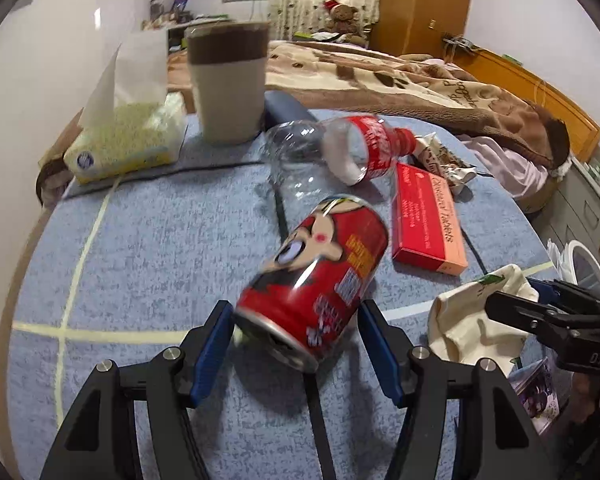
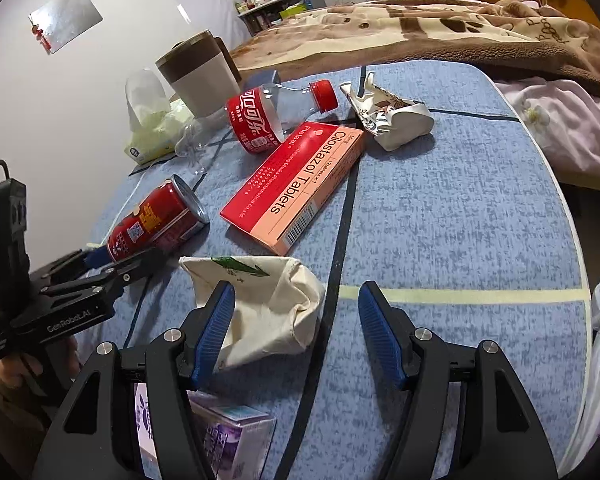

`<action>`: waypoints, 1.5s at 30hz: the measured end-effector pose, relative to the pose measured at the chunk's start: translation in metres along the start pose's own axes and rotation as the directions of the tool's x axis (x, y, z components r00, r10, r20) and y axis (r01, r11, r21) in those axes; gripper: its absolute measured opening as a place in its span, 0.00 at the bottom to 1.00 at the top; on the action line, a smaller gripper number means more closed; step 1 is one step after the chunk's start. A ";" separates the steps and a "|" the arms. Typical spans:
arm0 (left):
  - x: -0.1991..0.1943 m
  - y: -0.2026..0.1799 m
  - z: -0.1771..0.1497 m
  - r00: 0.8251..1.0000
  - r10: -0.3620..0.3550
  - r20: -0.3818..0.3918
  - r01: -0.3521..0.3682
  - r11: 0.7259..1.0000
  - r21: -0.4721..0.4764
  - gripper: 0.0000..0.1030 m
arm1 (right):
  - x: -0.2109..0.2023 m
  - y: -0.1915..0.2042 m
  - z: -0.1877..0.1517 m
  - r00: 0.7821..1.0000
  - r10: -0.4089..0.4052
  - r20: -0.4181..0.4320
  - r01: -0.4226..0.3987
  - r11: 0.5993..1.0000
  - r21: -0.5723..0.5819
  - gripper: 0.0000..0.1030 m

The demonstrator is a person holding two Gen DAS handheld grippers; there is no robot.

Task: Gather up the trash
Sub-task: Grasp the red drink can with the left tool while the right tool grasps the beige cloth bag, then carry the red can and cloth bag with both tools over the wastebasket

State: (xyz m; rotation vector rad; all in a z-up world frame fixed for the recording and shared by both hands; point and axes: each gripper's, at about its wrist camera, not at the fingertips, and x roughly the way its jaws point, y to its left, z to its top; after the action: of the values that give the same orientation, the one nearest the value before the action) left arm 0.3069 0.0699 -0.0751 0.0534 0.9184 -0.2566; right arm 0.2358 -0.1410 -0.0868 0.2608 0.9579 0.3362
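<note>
A red drink can lies on its side on the blue tablecloth. My left gripper is shut on the can's near end, with a blue pad against each side. My right gripper is open over a crumpled cream cloth bag. Its left pad touches the bag and its right pad is free. Beyond them lie a red tablet box, an empty clear cola bottle and a crumpled paper wrapper. The right wrist view shows the left gripper at the can.
A brown-and-grey cup and a yellow tissue pack stand at the table's far left. A purple carton lies under the right gripper's left finger. A bed with a brown blanket runs behind the table.
</note>
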 end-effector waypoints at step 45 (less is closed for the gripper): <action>-0.004 -0.037 0.026 1.000 0.008 0.021 -0.010 0.997 0.074 0.54 | -0.046 -0.037 -0.003 0.990 -0.023 0.138 0.013 0.997 0.072 0.21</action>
State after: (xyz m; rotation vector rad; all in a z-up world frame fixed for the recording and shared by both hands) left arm 0.3155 0.0309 -0.0540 0.1234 0.8874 -0.2824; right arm 0.2148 -0.1925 -0.0677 0.3364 0.8354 0.2643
